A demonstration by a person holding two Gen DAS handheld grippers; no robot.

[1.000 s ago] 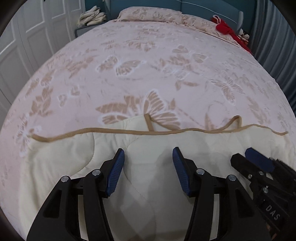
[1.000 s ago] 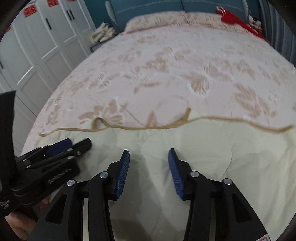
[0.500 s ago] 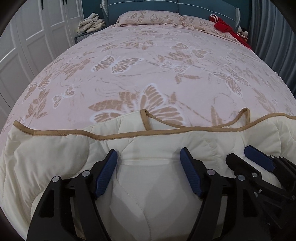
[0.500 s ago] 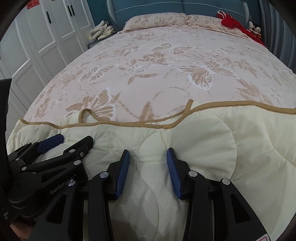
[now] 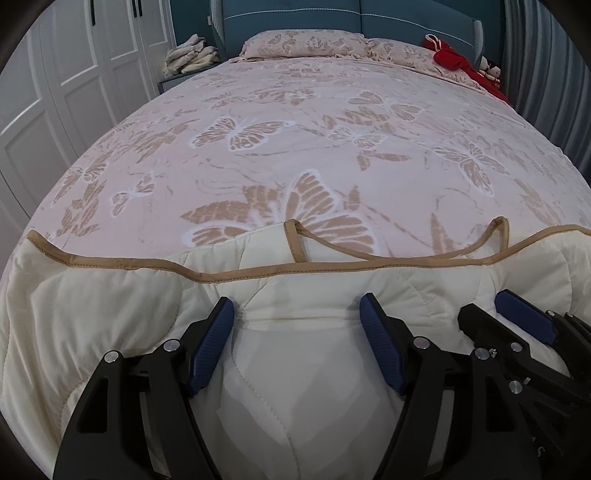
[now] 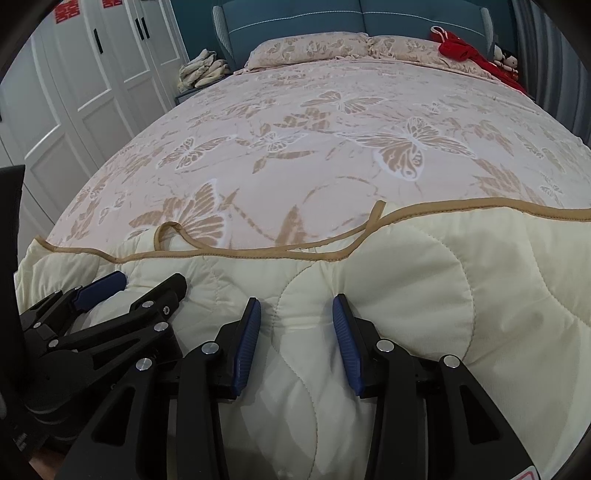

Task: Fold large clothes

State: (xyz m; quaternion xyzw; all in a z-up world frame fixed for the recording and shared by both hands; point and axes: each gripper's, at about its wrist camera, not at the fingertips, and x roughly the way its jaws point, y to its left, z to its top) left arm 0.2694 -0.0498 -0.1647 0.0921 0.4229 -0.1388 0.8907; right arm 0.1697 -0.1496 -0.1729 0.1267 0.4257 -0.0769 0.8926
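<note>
**A:** What is laid out here?

**B:** A cream quilted blanket (image 5: pixel 110 317) with a tan bound edge (image 5: pixel 122 263) lies bunched across the near end of a bed (image 5: pixel 295 122). The bed wears a pink cover printed with tan butterflies. The tan edge runs side to side, and two small loops of it poke up onto the pink cover.

**A:** Where are the grippers?

**B:** Both sit low on the cream blanket, side by side and close together, pointing toward the head of the bed. The left gripper (image 5: pixel 297 314) has just been spreading its jaws. They now stand wide, with a puffed fold of blanket between the blue pads (image 5: pixel 212 343). The fabric bulges up against both pads, but I cannot tell whether they press on it.

**A:** And the right one?

**B:** The right gripper (image 6: pixel 297 317) has its jaws partly apart, narrower than the left. A ridge of blanket lies between them. Whether the pads squeeze it I cannot tell.

**A:** What else is in the room?

**B:** Two matching pillows (image 6: pixel 310 48) at a teal headboard (image 6: pixel 295 18), something red (image 6: pixel 461 48) at the far right corner, white wardrobe doors (image 6: pixel 74 85) on the left, and a pile of pale cloth (image 5: pixel 190 55) on a bedside stand.
</note>
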